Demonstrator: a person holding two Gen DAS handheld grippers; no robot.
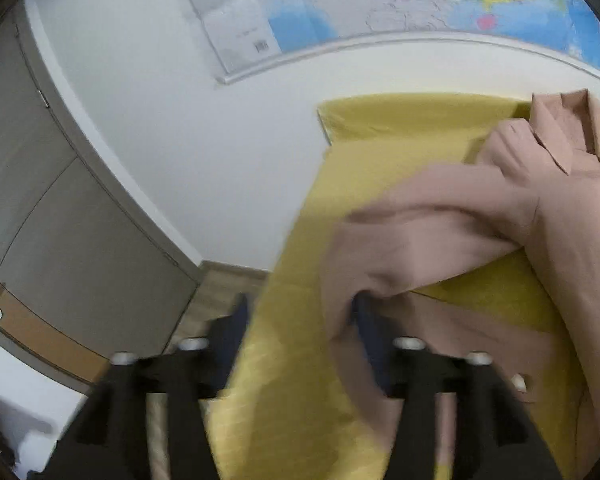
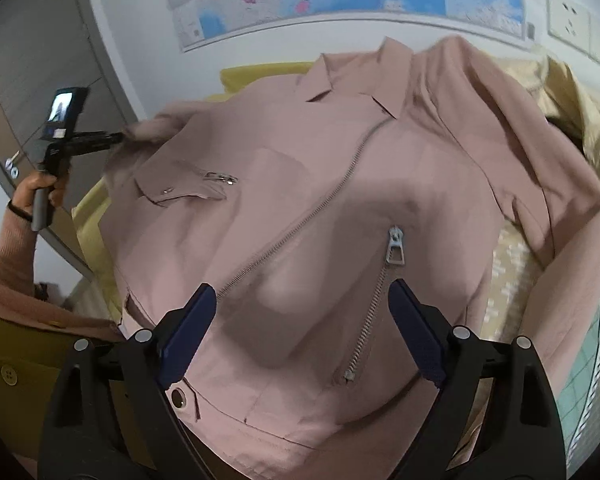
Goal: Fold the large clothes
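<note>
A dusty-pink jacket (image 2: 320,184) lies front up on a yellow sheet (image 1: 400,120), with its collar at the far side and a diagonal zipper (image 2: 300,224) across the chest. My right gripper (image 2: 304,320) hovers over the jacket's lower front, open wide, its blue pads on either side of a pocket zipper (image 2: 394,248). My left gripper (image 1: 300,320) is at the bed's left edge with its jaws apart. The jacket's sleeve (image 1: 420,216) drapes over its right finger (image 1: 364,320), and yellow sheet shows between the fingers. From the right wrist view, the left gripper (image 2: 116,138) touches the sleeve end.
A wall map (image 1: 380,8) hangs above the bed. Grey cabinet doors (image 1: 60,208) stand left, with a strip of wood floor (image 1: 216,284) beside the bed. A person's hand (image 2: 40,188) holds the left tool. Wall sockets (image 2: 568,16) and patterned bedding (image 2: 512,276) are at right.
</note>
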